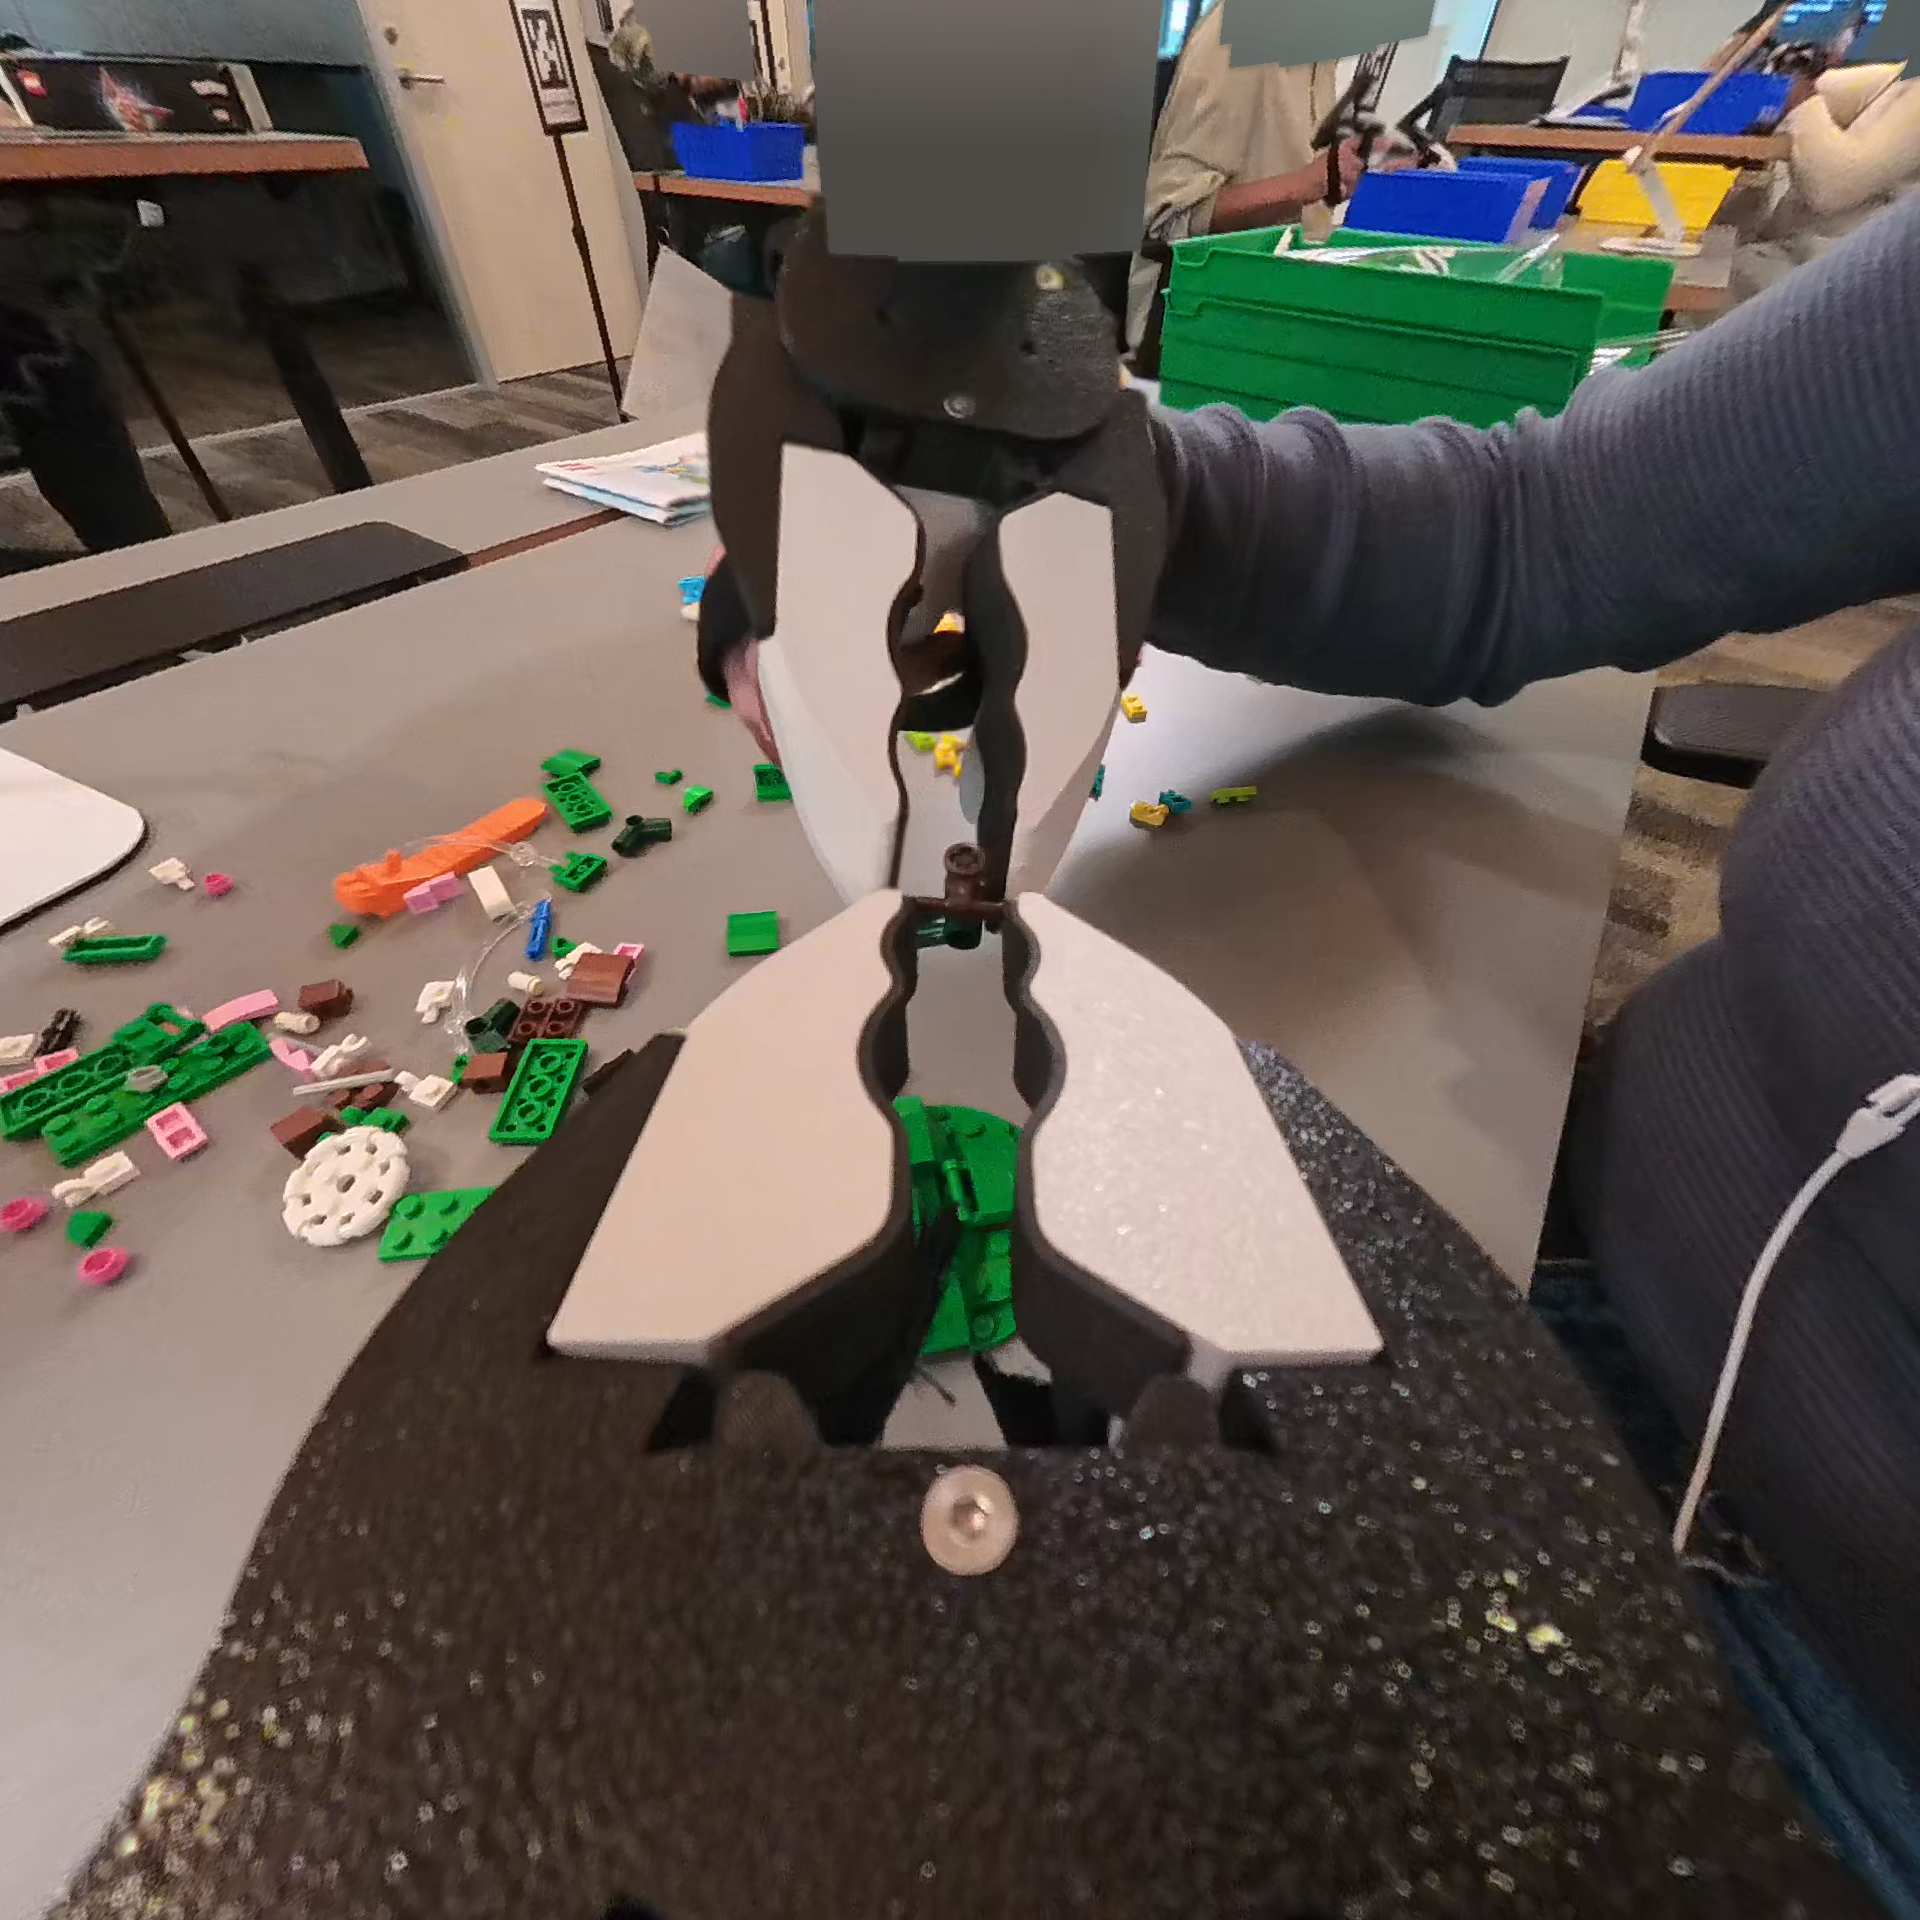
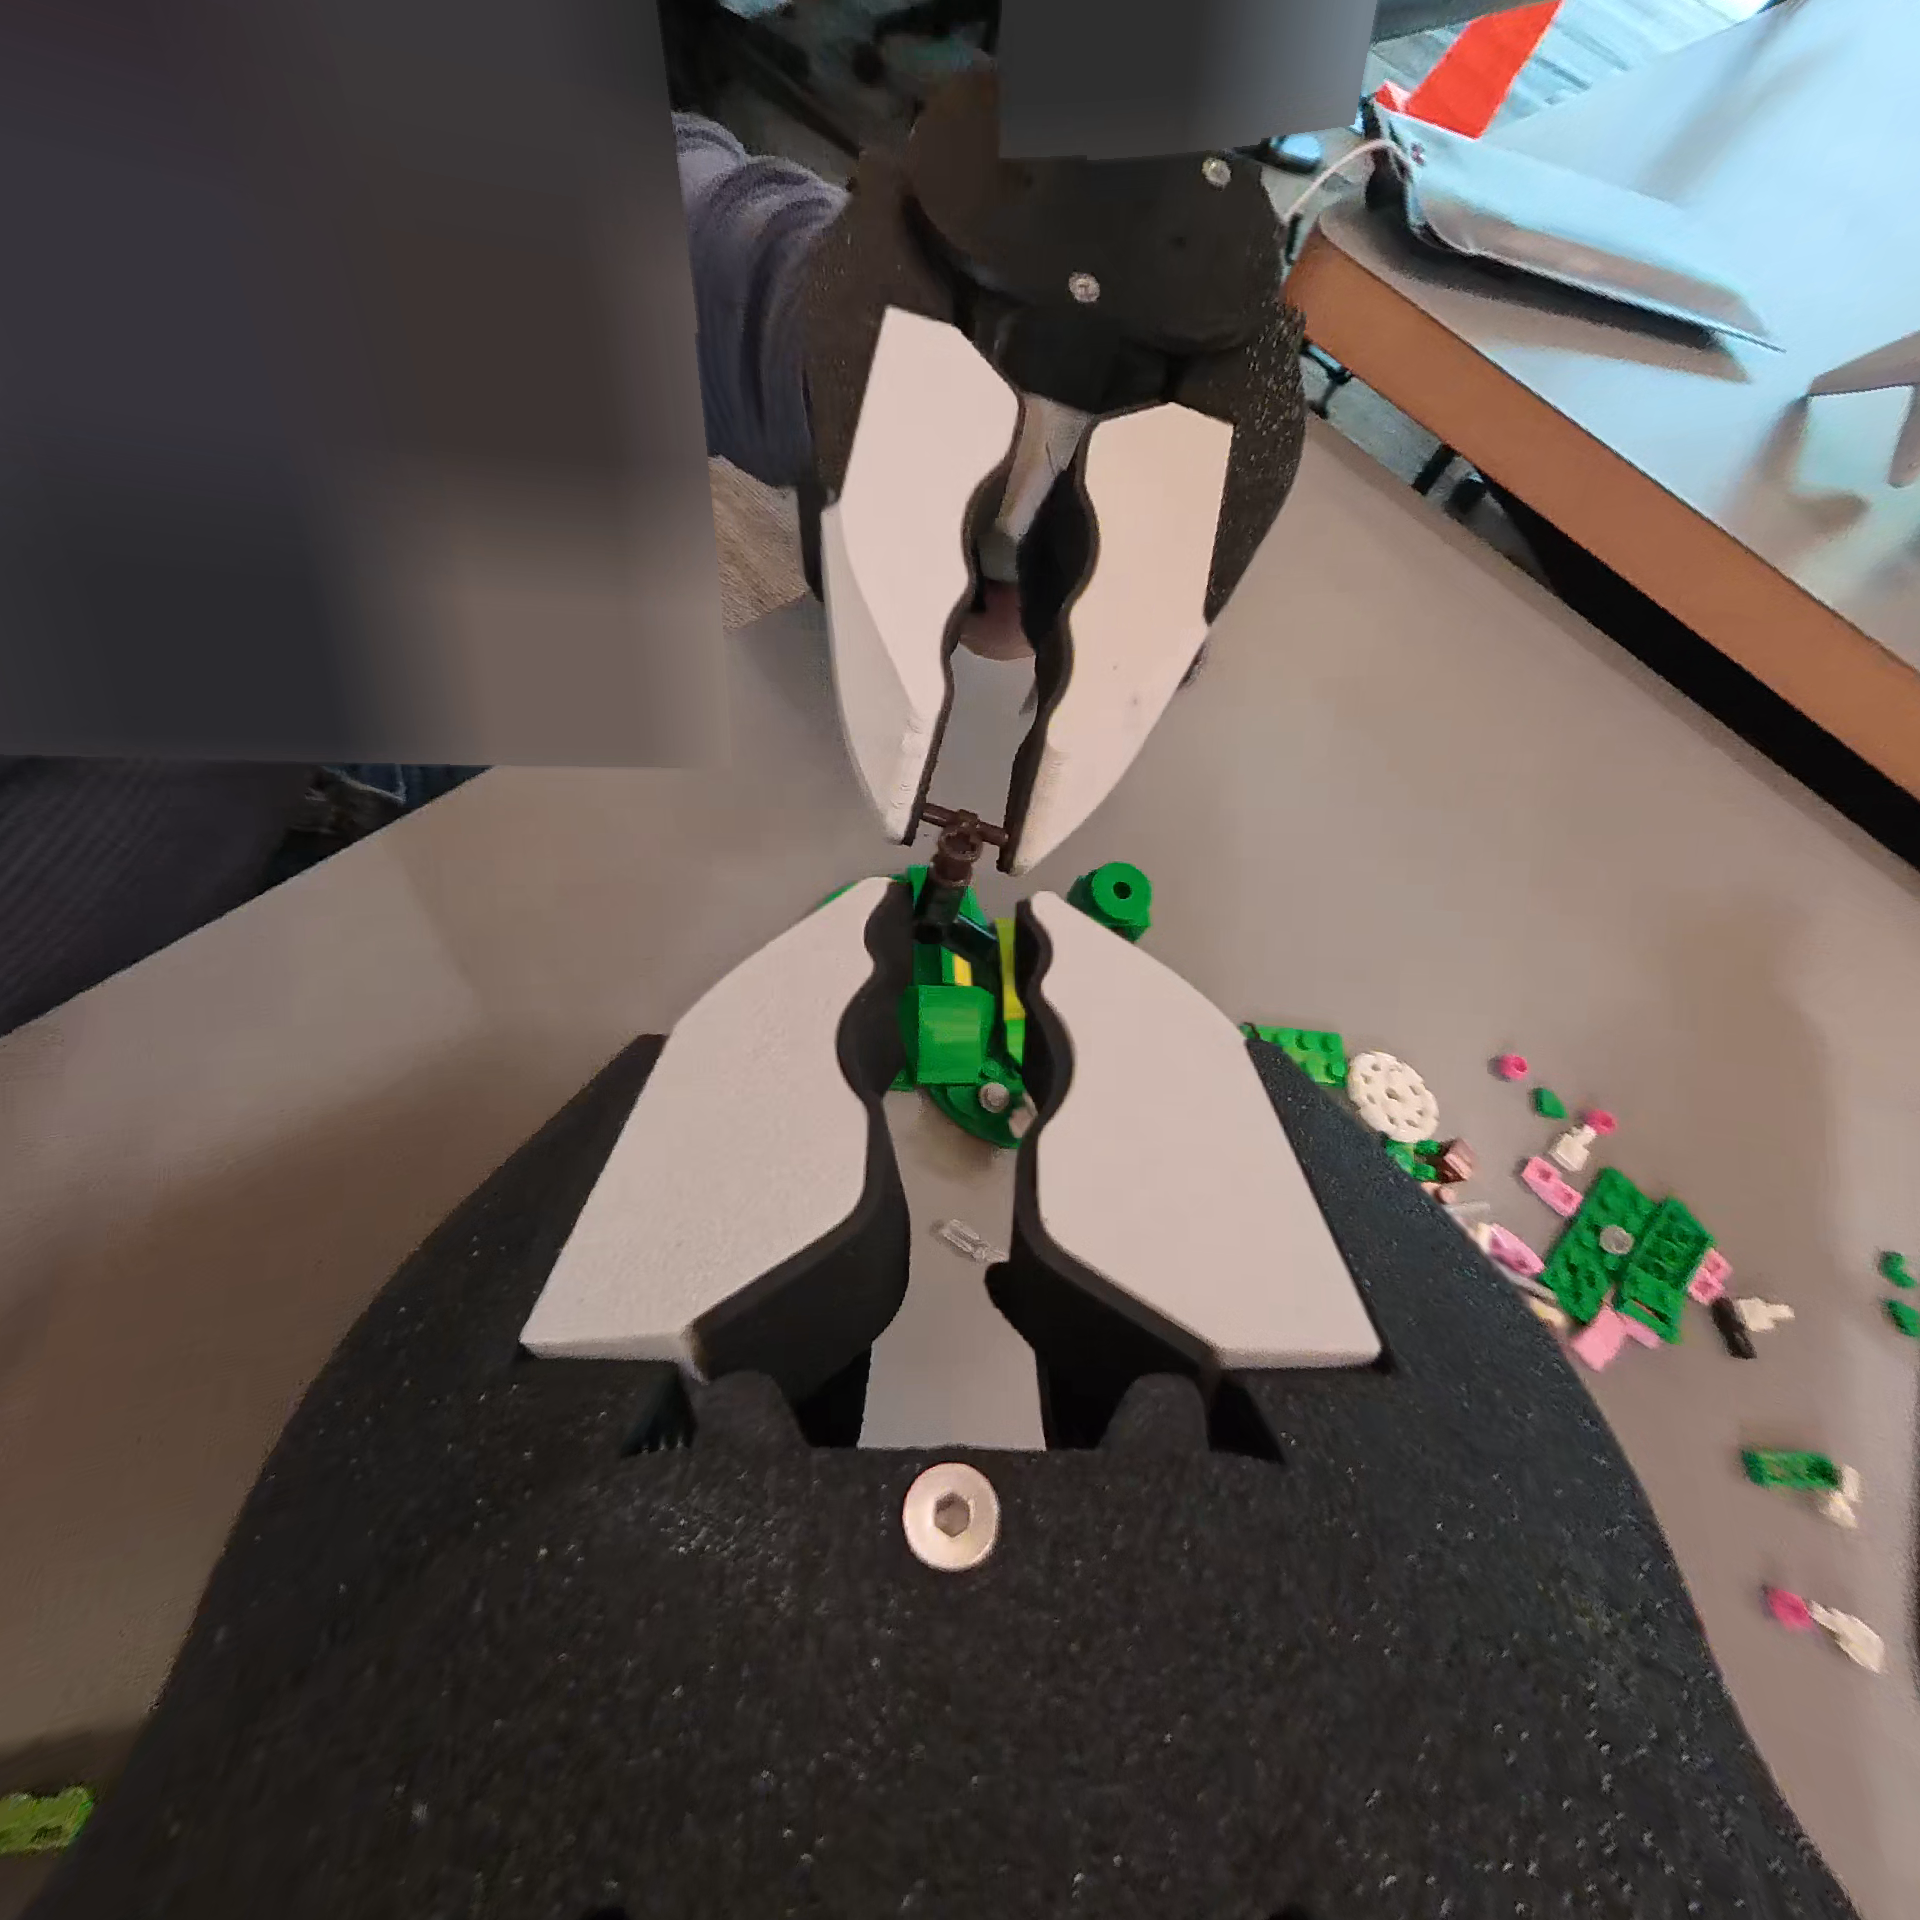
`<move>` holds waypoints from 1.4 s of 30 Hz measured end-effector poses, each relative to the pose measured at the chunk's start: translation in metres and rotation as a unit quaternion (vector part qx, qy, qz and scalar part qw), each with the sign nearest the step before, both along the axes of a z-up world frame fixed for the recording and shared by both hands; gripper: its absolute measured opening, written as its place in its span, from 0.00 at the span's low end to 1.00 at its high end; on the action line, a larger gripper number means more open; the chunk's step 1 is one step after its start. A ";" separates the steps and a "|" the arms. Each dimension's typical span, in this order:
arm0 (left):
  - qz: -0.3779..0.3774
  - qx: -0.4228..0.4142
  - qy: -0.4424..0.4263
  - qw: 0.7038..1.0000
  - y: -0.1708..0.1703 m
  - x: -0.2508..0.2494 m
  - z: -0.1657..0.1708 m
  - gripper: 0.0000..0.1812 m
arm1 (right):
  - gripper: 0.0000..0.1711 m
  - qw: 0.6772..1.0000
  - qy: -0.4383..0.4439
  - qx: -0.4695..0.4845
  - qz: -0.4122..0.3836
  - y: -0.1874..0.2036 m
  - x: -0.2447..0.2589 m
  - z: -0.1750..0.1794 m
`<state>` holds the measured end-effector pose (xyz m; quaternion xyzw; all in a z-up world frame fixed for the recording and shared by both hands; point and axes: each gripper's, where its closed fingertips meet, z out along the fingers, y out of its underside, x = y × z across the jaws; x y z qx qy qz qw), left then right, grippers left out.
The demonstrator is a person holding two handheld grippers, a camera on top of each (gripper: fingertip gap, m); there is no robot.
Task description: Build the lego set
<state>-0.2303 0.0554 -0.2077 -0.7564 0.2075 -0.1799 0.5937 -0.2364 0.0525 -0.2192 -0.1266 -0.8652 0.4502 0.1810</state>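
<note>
My left gripper [image 1: 958,906] is shut on a small dark brown T-shaped lego piece [image 1: 963,883], clamping its crossbar between the tips. It also shows in the right wrist view [image 2: 953,836], held by the left gripper [image 2: 958,836]. The piece's stem points toward my right gripper [image 2: 958,899], whose jaws stand a little apart around the stem without pressing it. The right gripper [image 1: 951,873] faces mine tip to tip. A green lego assembly [image 2: 951,1029] lies on the grey table under both grippers and also shows in the left wrist view [image 1: 961,1195].
Loose green, pink, brown and white lego pieces [image 1: 312,1060] and an orange piece [image 1: 436,852] lie scattered on the table's left. A white round piece [image 2: 1392,1091] lies near them. Green bins [image 1: 1382,322] and an instruction booklet [image 1: 634,478] lie at the far side. Left and right tips are no more than a few centimetres apart.
</note>
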 end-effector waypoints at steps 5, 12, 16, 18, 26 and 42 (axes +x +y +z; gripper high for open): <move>0.007 0.002 -0.007 1.000 0.000 -0.004 0.000 0.08 | 0.11 1.000 -0.014 0.018 -0.011 0.000 -0.001 -0.003; 0.025 -0.007 -0.007 1.000 0.003 -0.010 -0.002 0.08 | 0.10 0.999 -0.016 0.031 -0.034 0.004 -0.006 -0.005; 0.028 -0.011 -0.003 1.000 0.003 -0.011 -0.005 0.08 | 0.09 0.998 -0.022 0.036 -0.036 0.006 -0.007 -0.007; 0.025 -0.012 -0.009 1.000 0.003 -0.010 -0.005 0.08 | 0.09 0.999 -0.027 0.033 -0.030 0.005 -0.006 -0.008; 0.015 -0.025 -0.016 0.999 -0.013 -0.025 0.005 0.15 | 0.04 0.985 0.010 -0.162 0.062 0.006 0.004 0.020; 0.076 0.023 0.098 0.992 0.007 -0.024 -0.005 0.12 | 0.04 0.962 0.003 -0.256 0.098 0.005 -0.009 0.018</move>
